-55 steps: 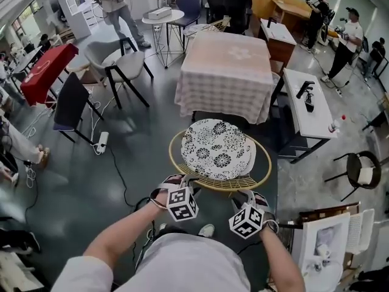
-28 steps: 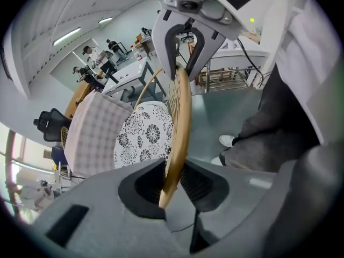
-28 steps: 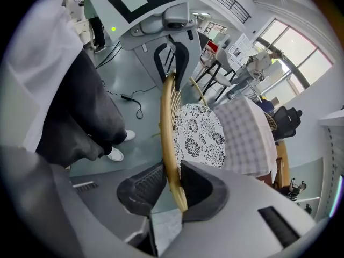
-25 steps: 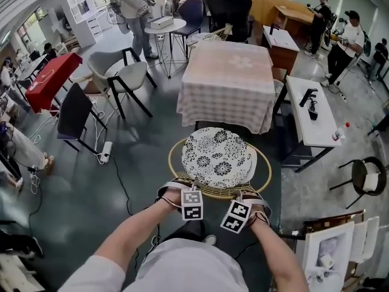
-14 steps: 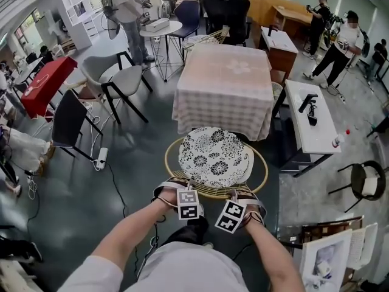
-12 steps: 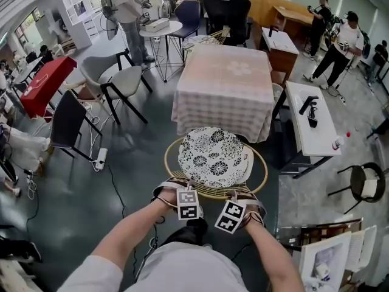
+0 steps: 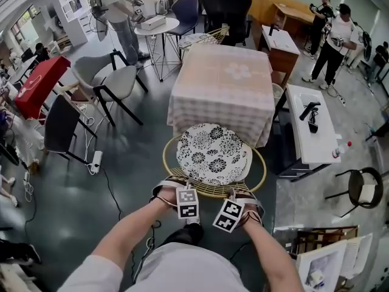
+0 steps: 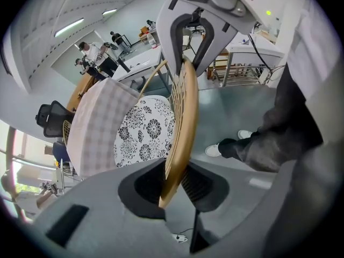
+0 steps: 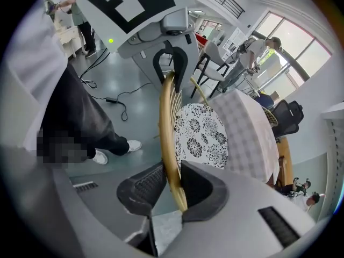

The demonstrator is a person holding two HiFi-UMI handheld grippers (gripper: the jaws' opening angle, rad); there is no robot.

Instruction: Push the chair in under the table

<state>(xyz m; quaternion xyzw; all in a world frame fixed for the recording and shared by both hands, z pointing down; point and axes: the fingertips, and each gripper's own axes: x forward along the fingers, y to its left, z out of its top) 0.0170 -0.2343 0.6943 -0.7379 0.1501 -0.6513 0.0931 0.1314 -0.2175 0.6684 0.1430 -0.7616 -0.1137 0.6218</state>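
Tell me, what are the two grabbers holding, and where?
The left gripper and right gripper both clamp the rattan chair by the near edge of its round rim.

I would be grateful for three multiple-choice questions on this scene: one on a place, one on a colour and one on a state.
1. Where is the cushioned chair relative to the checked-cloth table?
A. Just before its near side
B. On top of it
C. Beside a red table

2. What colours is the cushion?
A. Plain red
B. Black and white
C. Blue stripes

3. What is the left claw doing?
A. Open, empty
B. Holding a cable
C. Shut on the chair

Answers:
1 A, the head view shows it at the cloth's near edge.
2 B, a black floral print on white.
3 C, its jaws pinch the chair from both sides.
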